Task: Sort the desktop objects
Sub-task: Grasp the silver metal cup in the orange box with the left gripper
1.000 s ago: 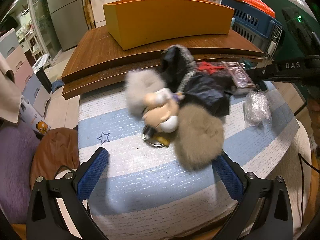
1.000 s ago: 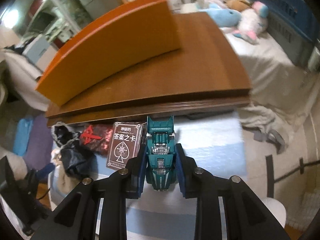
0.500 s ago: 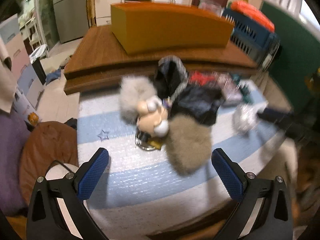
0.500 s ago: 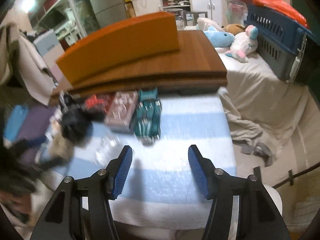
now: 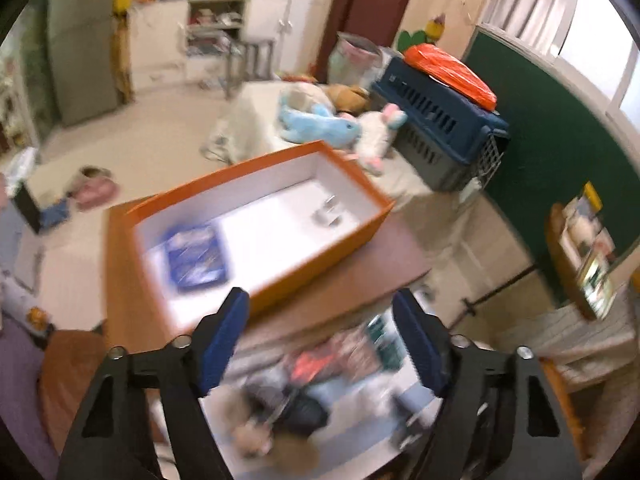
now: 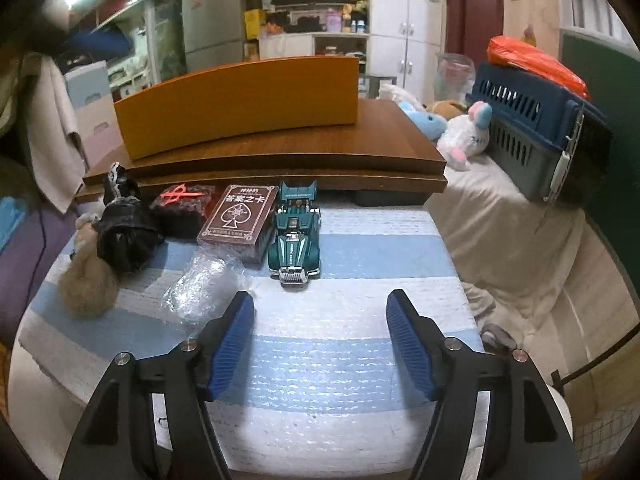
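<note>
**Two empty grippers, toys on the striped cloth, an orange box behind**

The right gripper is seen low over the blue and white striped cloth. Its blue pads are set apart and are opening. Nothing is held between them. Just past the pads, a green toy car is parked on the cloth, with its nose toward the gripper. Right beside the car, on its left, a brown card box is laid flat. A crumpled clear plastic bag is seen near the left pad. Farther left, a dark red packet, a black bag and a fluffy tan toy are found close together.

The left gripper is held up high and is pointed down. Its pads are apart and are closing, and nothing is pinched between them. This view is blurred. Below the pads, the heap of things on the cloth can be made out only as smears. Beyond the pads, the orange box is seen from above, on the brown wooden board. Inside the box, a blue packet is laid near the left end, and something small and shiny near the right end. What it is cannot be told.
</note>
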`<state>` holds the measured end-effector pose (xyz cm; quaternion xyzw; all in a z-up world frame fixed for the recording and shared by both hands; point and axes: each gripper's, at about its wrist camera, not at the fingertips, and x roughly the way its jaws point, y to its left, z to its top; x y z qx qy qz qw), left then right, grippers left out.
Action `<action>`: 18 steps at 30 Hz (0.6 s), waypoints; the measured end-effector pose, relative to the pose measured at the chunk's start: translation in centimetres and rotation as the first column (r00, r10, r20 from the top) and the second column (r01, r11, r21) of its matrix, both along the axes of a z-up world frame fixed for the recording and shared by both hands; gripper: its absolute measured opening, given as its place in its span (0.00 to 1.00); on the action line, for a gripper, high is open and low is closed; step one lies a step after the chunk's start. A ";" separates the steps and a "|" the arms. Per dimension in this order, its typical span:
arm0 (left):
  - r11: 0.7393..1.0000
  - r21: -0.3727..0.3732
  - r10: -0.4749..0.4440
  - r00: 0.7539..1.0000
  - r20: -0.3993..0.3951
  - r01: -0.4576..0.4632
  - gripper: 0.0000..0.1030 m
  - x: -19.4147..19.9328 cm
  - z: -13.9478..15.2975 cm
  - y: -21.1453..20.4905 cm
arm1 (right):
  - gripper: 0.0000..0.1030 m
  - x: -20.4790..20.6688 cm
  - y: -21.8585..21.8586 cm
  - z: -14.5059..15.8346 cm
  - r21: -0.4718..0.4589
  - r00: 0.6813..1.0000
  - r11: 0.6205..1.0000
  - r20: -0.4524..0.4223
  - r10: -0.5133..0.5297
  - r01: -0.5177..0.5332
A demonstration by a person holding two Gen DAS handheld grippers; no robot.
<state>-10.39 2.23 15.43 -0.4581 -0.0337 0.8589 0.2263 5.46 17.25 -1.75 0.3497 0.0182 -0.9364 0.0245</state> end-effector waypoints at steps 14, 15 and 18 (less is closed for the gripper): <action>0.998 0.006 0.063 0.955 0.290 -0.068 0.43 -13.6 -8.2 7.7 | 0.71 0.0 0.0 0.1 -0.012 1.000 1.000 -0.008 0.008 -0.008; 0.998 -0.004 0.060 0.956 0.288 -0.062 0.43 -13.7 -8.4 8.0 | 0.72 0.0 -0.1 0.1 -0.012 1.000 1.000 -0.008 0.010 -0.010; 0.997 -0.058 0.065 0.952 0.299 -0.050 0.43 -14.3 -9.3 8.6 | 0.75 -0.1 -0.2 0.1 -0.010 1.000 1.000 -0.008 0.014 -0.014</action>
